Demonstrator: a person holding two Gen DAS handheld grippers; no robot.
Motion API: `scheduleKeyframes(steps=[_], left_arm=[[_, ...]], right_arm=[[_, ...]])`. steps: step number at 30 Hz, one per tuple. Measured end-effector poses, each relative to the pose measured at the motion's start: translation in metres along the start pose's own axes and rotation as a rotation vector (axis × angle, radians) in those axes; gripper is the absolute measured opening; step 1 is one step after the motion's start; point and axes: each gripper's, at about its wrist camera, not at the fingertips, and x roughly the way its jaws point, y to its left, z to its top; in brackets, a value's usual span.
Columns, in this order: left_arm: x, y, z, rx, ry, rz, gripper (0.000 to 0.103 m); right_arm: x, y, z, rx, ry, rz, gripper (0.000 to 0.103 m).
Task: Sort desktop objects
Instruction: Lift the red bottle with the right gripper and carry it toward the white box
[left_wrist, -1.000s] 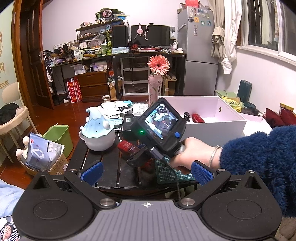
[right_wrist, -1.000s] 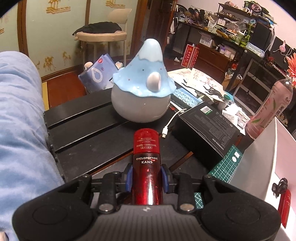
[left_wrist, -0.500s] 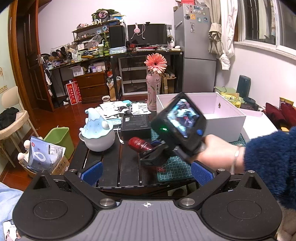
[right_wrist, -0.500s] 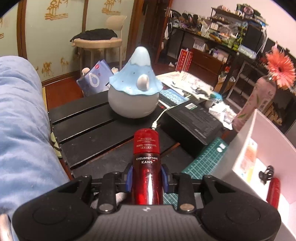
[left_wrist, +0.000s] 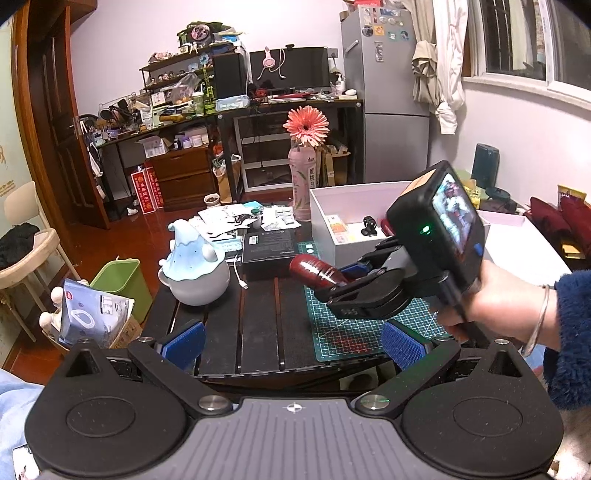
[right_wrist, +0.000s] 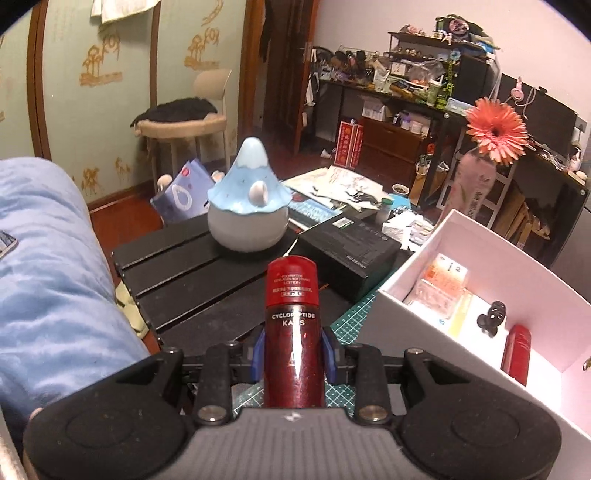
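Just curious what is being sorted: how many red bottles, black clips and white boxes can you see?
Red bottles: 2, one in the right gripper, one in the box.
Black clips: 1, in the box.
White boxes: 1.
Total: 4.

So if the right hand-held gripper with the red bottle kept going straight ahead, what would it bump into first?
Probably the black box, just past the tip of the red bottle that the right hand-held gripper is holding. Depth is hard to judge; the blue-hatted figurine stands slightly left.
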Motion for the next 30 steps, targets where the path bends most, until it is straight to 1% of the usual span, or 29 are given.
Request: scheduleKeyframes(steps=[9,24,27,30], left_arm=[[0.004,-0.004,0.002,0.02,0.017,-0.003,0.103],[0.008,-0.014,0.003,0.093,0.031,0.011,0.103],[0.008,-0.017,0.003,0.104,0.035,0.016,0.103],[0.009,-0.02,0.003,0.118,0.038,0.022,0.103]], right_arm=[[-0.02,-0.013,-0.002,0.032,-0.044,0.018,0.029],[-0.054,-0.043,0.001,0.114,-0.151,-0.029,0.029],[-0.059,-0.049,0.001,0.114,-0.161,-0.049,0.029],[-0.061,-0.058,0.0,0.147,-0.167,-0.044,0.029]])
